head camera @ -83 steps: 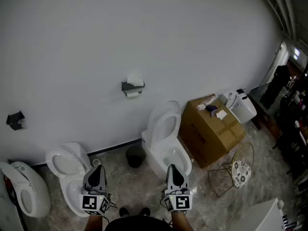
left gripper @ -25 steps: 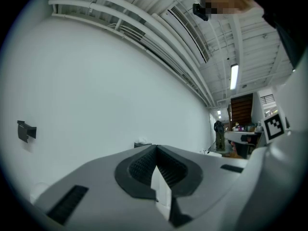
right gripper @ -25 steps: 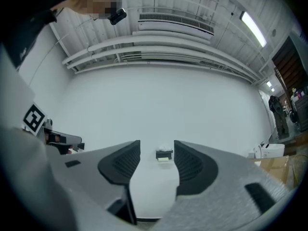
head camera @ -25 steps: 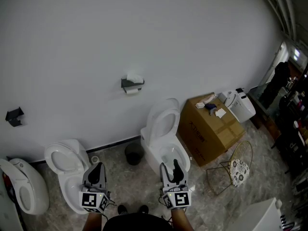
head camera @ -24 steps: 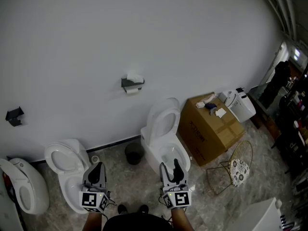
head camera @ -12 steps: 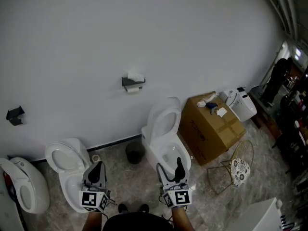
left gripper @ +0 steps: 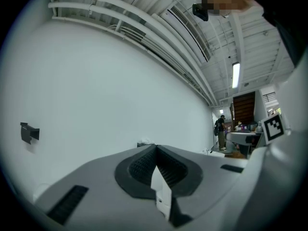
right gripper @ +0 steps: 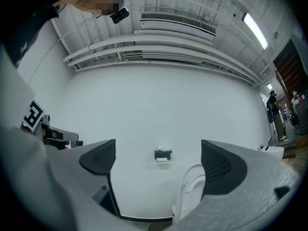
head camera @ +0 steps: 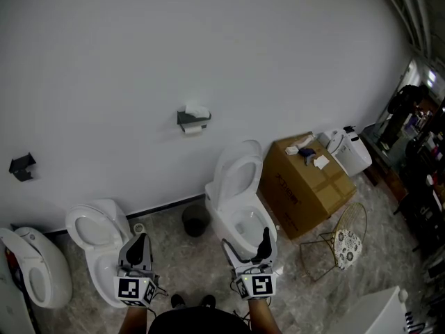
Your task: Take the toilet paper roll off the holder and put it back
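The toilet paper roll (head camera: 191,130) hangs in a dark holder (head camera: 192,120) on the white wall, with crumpled paper on top of it. In the right gripper view the holder (right gripper: 163,154) sits far off, framed between the jaws. Both grippers are low in the head view, well short of the wall. My left gripper (head camera: 138,245) is shut and holds nothing; its closed tips (left gripper: 155,150) fill the left gripper view. My right gripper (head camera: 246,243) is open. Its jaws have just been opening wide, with nothing between them.
A white toilet (head camera: 240,200) with its lid up stands below and right of the holder, beside a dark bin (head camera: 195,221). Two more toilets (head camera: 97,239) stand at the left. A cardboard box (head camera: 306,186) and a wire stand (head camera: 341,245) are at the right. Another dark bracket (head camera: 22,167) is on the wall at the left.
The right gripper's jaws went from shut to spread wide. The left gripper stayed shut and neither hand shifted.
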`<action>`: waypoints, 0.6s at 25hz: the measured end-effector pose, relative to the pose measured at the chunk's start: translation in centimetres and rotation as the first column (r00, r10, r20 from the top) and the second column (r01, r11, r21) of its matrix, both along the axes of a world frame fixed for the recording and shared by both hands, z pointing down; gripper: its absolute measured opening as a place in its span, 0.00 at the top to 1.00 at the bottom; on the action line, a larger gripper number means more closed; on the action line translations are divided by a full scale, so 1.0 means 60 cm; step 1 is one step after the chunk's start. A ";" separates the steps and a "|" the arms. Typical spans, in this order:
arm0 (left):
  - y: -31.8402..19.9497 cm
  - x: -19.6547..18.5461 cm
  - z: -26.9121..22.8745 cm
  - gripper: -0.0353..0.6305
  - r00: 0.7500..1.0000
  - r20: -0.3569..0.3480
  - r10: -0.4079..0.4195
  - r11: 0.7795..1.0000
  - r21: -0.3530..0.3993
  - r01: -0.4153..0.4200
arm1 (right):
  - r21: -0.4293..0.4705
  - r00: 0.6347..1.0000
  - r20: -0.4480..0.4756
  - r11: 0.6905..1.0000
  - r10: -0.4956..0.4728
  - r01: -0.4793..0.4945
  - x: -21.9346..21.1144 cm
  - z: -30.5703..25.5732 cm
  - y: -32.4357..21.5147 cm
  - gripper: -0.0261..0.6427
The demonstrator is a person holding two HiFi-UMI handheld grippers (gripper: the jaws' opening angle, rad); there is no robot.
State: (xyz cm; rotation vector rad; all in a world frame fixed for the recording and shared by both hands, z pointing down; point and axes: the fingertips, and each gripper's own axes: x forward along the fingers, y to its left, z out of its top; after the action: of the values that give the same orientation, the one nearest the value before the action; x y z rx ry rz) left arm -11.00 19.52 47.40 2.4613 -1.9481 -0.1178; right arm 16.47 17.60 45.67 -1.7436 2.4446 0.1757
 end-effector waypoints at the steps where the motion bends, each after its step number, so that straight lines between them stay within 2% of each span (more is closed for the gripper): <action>1: -0.001 0.000 0.000 0.94 1.000 0.000 -0.001 1.000 -0.001 0.001 | -0.001 1.000 0.001 1.000 -0.001 0.001 0.000 0.000 -0.001 0.16; 15: 0.001 -0.042 0.005 0.94 1.000 -0.007 0.021 1.000 -0.014 -0.021 | -0.014 0.999 0.013 0.999 0.043 -0.043 -0.022 -0.001 0.005 0.13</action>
State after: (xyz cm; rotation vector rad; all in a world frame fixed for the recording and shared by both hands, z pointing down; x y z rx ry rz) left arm -13.51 19.60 47.70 2.4693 -1.9129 -0.1116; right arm 15.18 17.88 45.59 -1.7977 2.4064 0.1509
